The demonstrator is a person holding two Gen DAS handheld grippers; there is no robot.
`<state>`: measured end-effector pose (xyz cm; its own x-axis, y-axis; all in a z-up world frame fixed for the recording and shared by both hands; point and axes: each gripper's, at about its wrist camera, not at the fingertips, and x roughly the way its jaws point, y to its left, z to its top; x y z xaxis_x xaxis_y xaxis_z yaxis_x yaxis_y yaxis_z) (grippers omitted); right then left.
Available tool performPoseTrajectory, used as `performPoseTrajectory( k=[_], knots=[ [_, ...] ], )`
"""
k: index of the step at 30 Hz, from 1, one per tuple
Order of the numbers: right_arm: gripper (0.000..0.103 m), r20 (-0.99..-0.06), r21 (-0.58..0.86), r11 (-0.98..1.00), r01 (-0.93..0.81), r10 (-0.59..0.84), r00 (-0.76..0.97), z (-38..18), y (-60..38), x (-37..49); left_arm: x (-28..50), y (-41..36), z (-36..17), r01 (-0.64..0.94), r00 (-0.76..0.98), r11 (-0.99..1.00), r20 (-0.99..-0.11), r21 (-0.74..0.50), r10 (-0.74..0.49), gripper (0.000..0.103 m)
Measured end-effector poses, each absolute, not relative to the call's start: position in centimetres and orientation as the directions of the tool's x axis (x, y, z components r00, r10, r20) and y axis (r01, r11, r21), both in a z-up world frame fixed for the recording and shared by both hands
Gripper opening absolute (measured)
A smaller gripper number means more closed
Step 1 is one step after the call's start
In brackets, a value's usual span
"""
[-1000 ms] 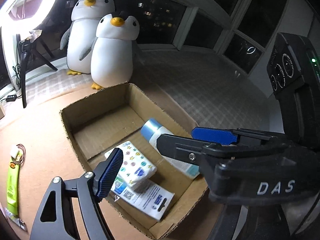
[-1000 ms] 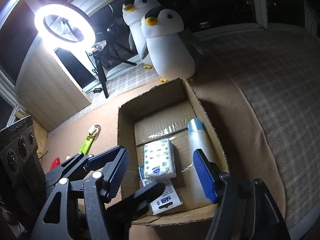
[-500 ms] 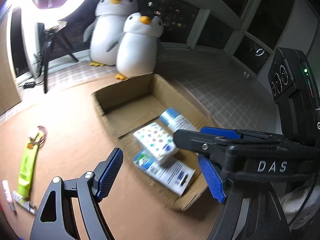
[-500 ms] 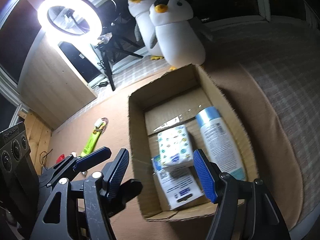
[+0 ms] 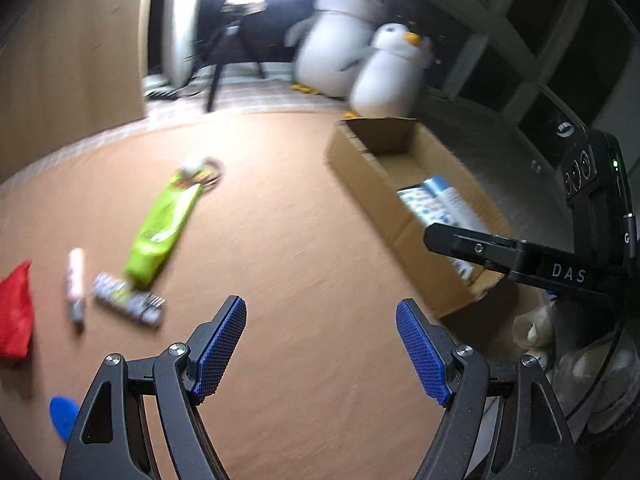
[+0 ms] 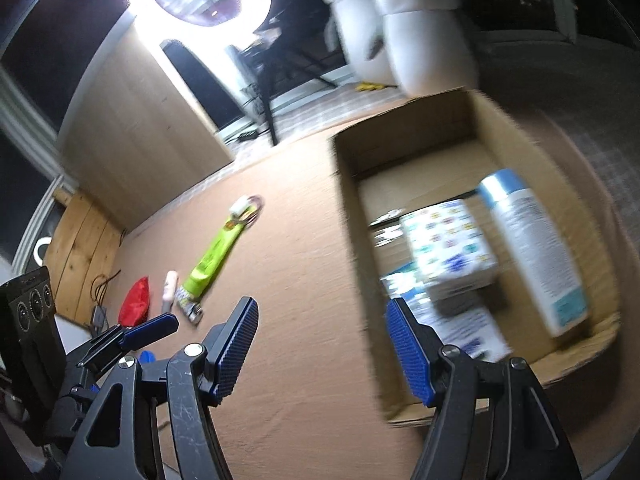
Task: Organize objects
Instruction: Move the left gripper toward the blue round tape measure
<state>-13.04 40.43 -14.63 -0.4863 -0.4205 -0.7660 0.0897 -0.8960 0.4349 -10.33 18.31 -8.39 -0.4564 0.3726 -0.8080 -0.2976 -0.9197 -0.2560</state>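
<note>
Left wrist: left gripper (image 5: 320, 344) agape, empty; green tube (image 5: 164, 228), red pouch (image 5: 14, 312) on mat. Right wrist: right gripper (image 6: 320, 344) agape, empty; box (image 6: 348, 208) holds bottle (image 6: 532, 252), tissue pack (image 6: 448, 248).

A brown mat (image 5: 304, 264) holds a cardboard box (image 5: 384, 216), green tube (image 5: 164, 228), red bag (image 5: 14, 312), and white stick (image 5: 75, 280).

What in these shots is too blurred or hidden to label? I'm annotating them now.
- Print on the green tube: motion blur, both views.
- Flat packet in the cardboard box: partly under the patterned pack.
- Blue object: cut off by the left tongs, left view.
</note>
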Motion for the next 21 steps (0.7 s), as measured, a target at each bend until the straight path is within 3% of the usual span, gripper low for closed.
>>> performPoseTrajectory(
  k=[16,21],
  knots=[
    [0.063,-0.785,0.419,-0.878,0.229,-0.478,-0.394,-15.9,29.9,-11.0,-3.9,1.7,-12.3,0.005,-0.485,-0.984,-0.861,-0.177,0.152,0.08],
    [0.063,-0.811,0.332,-0.907,0.26,-0.415,-0.412,-15.6,27.5,-9.5,-3.3,-2.0,-14.1,0.079,-0.471,-0.986,-0.877,-0.146,0.092,0.08]
  ],
)
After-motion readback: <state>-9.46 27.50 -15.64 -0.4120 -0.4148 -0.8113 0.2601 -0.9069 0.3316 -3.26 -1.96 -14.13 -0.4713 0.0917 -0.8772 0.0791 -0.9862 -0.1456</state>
